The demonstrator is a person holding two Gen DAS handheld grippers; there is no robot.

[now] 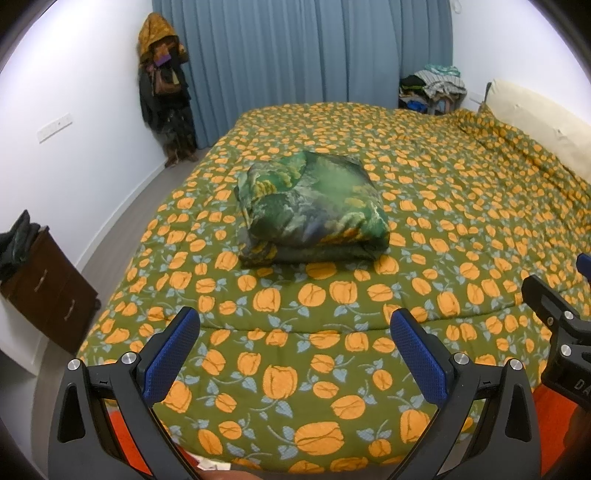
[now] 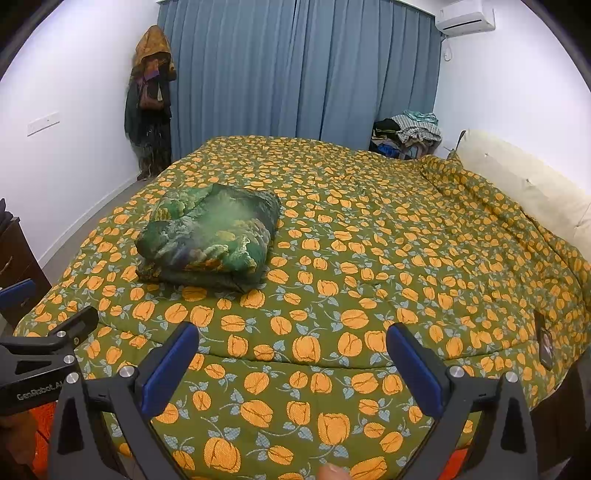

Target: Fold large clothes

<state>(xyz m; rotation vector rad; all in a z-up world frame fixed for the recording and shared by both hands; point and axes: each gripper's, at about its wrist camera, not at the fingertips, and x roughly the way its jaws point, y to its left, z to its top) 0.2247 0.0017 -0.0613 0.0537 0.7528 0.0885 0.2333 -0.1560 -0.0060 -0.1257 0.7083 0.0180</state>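
Centrally on the bed lies a folded green garment [image 1: 312, 206], a thick, puffy bundle printed with dark and light green foliage and touches of yellow. It sits in a rough square, layers stacked, with its folded edge facing the near side of the bed. In the right wrist view the same bundle appears toward the left of the bed [image 2: 210, 236].

Under it spreads a bedspread [image 1: 424, 206], olive green with orange flowers and pale blue leaves, covering the whole bed. It is mostly smooth, with wrinkles toward the far right, where it meets a cream pillow [image 1: 535, 114].

Both sets of tongs hover above the near edge of the bed, well apart from the garment. The left tongs [image 1: 295, 332] stand wide apart, blue padded fingers [image 1: 173, 350] splayed, holding nothing. The right tongs [image 2: 291, 347] are likewise spread wide and hold nothing. Each set shows at the edge of the other's view.

Behind the bed hangs a blue curtain [image 2: 295, 66] in long pleats, between white walls. In the left corner, dark clothes and a brown-orange cloth hang in a heap on a coat stand [image 2: 149, 96]. In the right corner sits a pile of mixed clothes [image 2: 406, 134]. An air conditioner [image 2: 464, 19] is mounted high on the right wall. A dark wooden cabinet [image 1: 48, 291] with drawers stands by the left wall.
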